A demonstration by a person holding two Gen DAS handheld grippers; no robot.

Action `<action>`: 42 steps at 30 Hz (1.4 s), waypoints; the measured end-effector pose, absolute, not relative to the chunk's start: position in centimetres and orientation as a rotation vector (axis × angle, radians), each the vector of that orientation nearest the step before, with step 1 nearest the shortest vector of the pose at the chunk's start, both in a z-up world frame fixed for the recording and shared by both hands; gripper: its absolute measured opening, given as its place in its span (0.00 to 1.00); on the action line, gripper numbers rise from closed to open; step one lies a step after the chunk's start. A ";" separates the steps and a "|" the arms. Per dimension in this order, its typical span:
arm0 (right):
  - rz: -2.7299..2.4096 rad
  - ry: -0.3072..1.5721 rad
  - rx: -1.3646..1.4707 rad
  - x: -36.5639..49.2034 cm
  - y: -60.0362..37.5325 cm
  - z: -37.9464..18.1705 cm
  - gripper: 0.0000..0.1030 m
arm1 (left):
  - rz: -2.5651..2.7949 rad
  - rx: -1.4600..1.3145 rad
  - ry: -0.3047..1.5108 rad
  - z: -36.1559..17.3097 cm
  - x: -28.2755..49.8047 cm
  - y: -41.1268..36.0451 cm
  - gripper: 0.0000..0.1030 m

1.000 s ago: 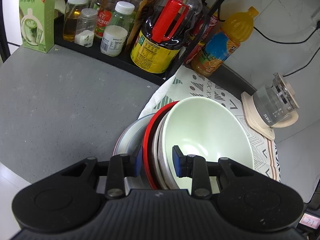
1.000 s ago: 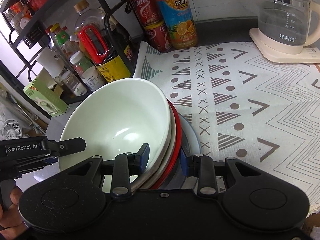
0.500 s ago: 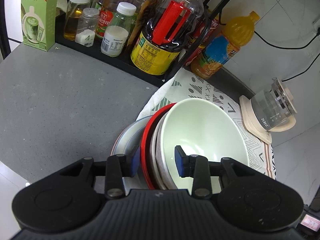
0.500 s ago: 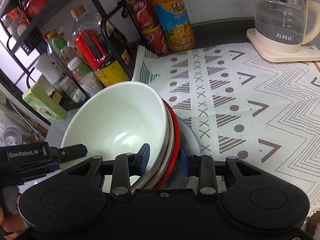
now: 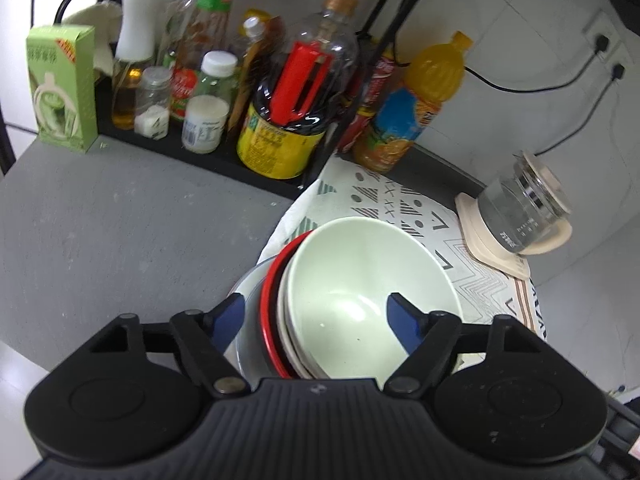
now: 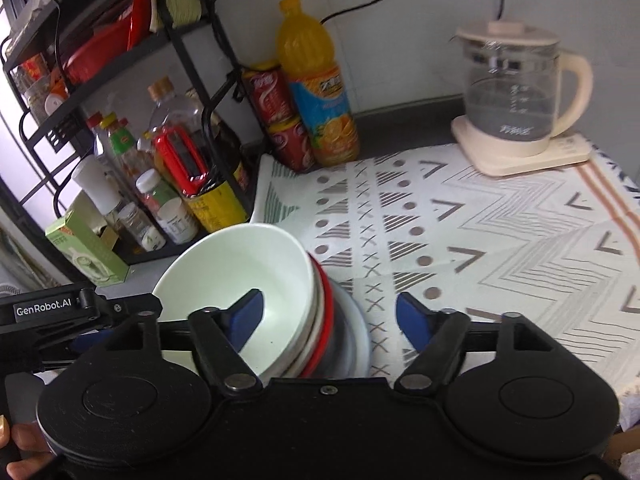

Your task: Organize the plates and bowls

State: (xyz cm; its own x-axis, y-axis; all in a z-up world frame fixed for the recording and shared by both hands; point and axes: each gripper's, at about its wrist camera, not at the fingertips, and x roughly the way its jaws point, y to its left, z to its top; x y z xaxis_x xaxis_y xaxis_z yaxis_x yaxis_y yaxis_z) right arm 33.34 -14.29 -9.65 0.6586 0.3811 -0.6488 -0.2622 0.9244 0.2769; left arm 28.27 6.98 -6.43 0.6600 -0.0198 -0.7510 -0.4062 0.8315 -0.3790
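Note:
A stack of dishes sits at the edge of the patterned cloth point(image 6: 460, 216): a pale green bowl point(image 5: 360, 280) on top, white and red dishes point(image 5: 268, 304) under it, a grey plate point(image 5: 246, 292) at the bottom. My left gripper point(image 5: 316, 312) is open, its jaws wide on either side of the stack's near rim. My right gripper point(image 6: 332, 316) is also open, one finger inside the green bowl point(image 6: 240, 264), the other outside the grey plate point(image 6: 356, 332). Neither pad presses the dishes.
A black rack point(image 6: 172, 60) with sauce bottles point(image 5: 288, 112) and a green carton point(image 5: 60, 88) stands behind the stack. An orange juice bottle point(image 6: 320, 88), red cans point(image 6: 276, 112) and a glass kettle point(image 6: 516, 96) stand by the wall. Grey counter point(image 5: 120, 232) lies left.
Both grippers have opened and let go of the stack's rims. Both have pulled back and risen a little. The stack stays in place.

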 end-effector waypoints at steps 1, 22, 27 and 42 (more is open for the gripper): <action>0.356 0.758 0.164 32.9 -14.6 -9.4 0.80 | 0.226 -0.551 0.825 -6.2 28.3 6.7 0.77; 0.117 0.585 0.214 26.3 -22.7 -6.8 1.00 | 0.052 -0.415 0.754 -3.0 25.8 1.5 1.00; 0.052 0.552 0.172 23.8 -23.3 -6.5 1.00 | 0.021 -0.357 0.720 -2.2 23.5 1.0 1.00; -0.002 0.547 0.181 14.5 -23.1 -5.8 0.99 | -0.011 -0.295 0.717 0.3 14.1 1.1 1.00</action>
State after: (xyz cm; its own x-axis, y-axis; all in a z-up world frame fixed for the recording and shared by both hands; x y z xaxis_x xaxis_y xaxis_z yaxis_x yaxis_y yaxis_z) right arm 14.48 -23.12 -5.81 0.8547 0.0459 -0.5171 0.0504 0.9840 0.1706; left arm 14.10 1.06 0.28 0.7554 -0.1109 -0.6458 -0.0904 0.9585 -0.2704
